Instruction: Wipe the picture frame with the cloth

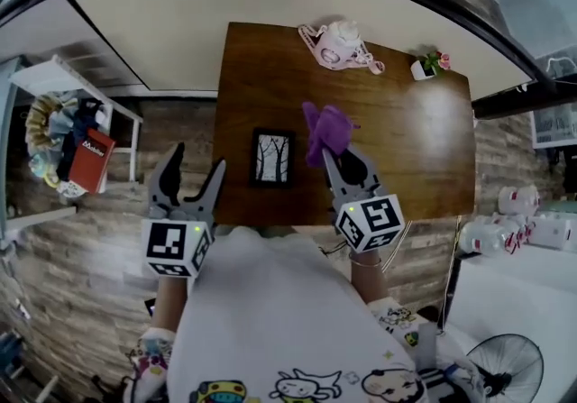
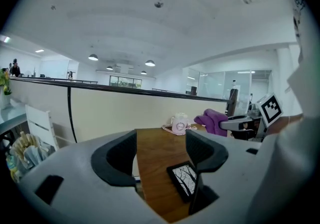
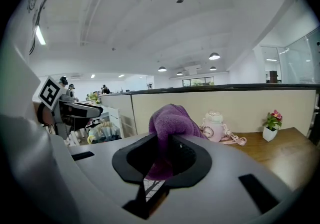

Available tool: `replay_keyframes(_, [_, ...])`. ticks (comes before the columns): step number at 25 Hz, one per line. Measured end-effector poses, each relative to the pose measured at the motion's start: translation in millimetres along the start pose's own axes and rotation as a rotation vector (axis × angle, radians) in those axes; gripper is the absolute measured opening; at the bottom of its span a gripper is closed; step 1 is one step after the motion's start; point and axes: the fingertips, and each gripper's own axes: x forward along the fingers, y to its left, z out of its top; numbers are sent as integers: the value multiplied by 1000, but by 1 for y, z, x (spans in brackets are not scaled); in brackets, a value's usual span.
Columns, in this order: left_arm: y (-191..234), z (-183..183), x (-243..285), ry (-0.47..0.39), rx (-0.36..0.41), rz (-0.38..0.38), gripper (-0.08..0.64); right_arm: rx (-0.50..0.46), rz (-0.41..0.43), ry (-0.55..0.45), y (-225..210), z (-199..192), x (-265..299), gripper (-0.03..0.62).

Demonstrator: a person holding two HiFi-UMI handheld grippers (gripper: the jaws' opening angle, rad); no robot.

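Note:
A small black picture frame (image 1: 272, 158) with a bare-tree print lies flat near the front edge of the brown wooden table (image 1: 424, 149). My right gripper (image 1: 335, 154) is shut on a purple cloth (image 1: 324, 131) and holds it in the air just right of the frame. In the right gripper view the cloth (image 3: 169, 127) bulges up between the jaws, with a sliver of the frame (image 3: 151, 186) below. My left gripper (image 1: 191, 174) stands open and empty off the table's front left corner; its view shows the frame (image 2: 185, 179) by the right jaw and the cloth (image 2: 216, 120) beyond.
A pink teapot-shaped bottle with a chain strap (image 1: 338, 45) and a small potted flower (image 1: 429, 63) stand along the table's far edge. A white shelf with bags and a red book (image 1: 88, 159) is at the left. A cream partition wall (image 1: 162, 13) runs behind the table.

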Motion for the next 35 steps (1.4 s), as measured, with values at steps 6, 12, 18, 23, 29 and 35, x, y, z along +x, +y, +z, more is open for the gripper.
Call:
replay_keyframes(6, [-3, -2, 19, 28, 16, -93, 282, 25, -75, 14, 0, -6, -8, 46])
replay_keyframes(12, [-8, -9, 36, 53, 15, -143, 282, 36, -117, 28, -7, -10, -12, 46])
replay_keyframes(18, [-13, -19, 51, 88, 9, -168, 281, 40, -111, 41, -8, -13, -4, 46])
replay_keyframes(23, [-20, -32, 63, 125, 2, -197, 281, 56, -93, 52, -8, -20, 7, 46])
replay_keyframes(29, [-27, -53, 76, 184, 6, -233, 281, 70, -84, 69, -7, -30, 18, 46])
replay_keyframes(35, [-39, -79, 84, 245, 3, -276, 281, 89, -79, 100, -9, -47, 23, 46])
